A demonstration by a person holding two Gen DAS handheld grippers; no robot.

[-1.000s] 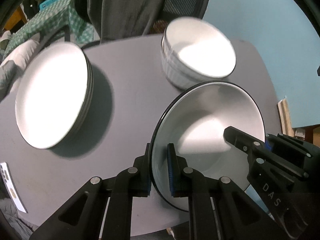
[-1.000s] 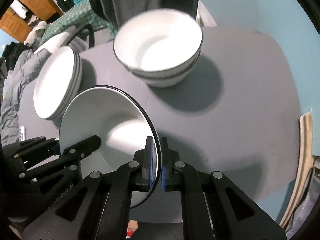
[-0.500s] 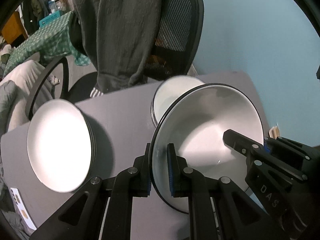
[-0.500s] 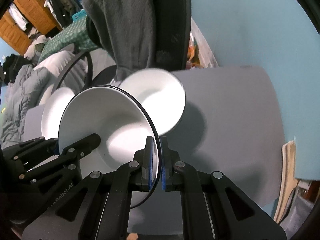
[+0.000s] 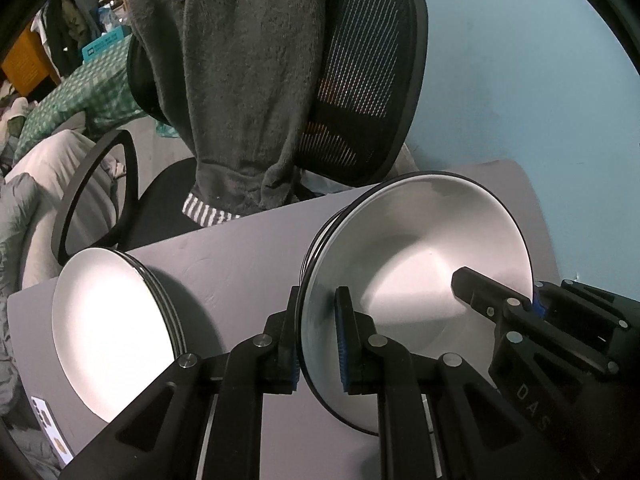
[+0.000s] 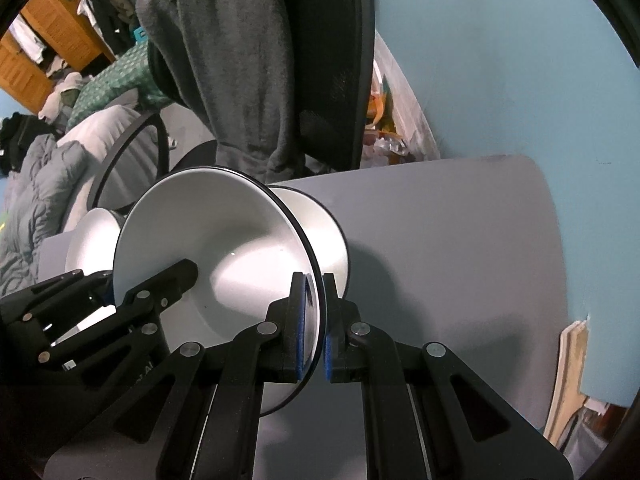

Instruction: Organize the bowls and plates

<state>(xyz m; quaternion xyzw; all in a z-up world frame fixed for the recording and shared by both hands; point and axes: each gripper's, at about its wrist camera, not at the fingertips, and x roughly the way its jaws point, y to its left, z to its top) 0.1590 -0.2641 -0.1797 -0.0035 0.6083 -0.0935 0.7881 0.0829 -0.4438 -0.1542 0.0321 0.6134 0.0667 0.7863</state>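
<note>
Both grippers carry one white bowl (image 5: 420, 264) with a dark rim, lifted above the grey table (image 5: 248, 260). My left gripper (image 5: 318, 336) is shut on the bowl's left rim. My right gripper (image 6: 311, 330) is shut on the right rim of the same bowl (image 6: 208, 240), and shows at the lower right of the left wrist view. Behind and under the bowl, a stack of white bowls (image 6: 320, 232) stands mostly hidden. A stack of white plates (image 5: 116, 332) lies on the table's left side.
A black mesh office chair (image 5: 360, 92) draped with a grey sweater (image 5: 240, 80) stands at the table's far edge. A blue wall (image 6: 500, 60) runs along the right. Bedding and clutter lie to the left. A small card (image 5: 50, 432) rests at the table's near-left corner.
Both grippers have carried the bowl toward the far side of the table; it now hangs over the stacked bowls, hiding most of them. The plate stack slid lower left in view.
</note>
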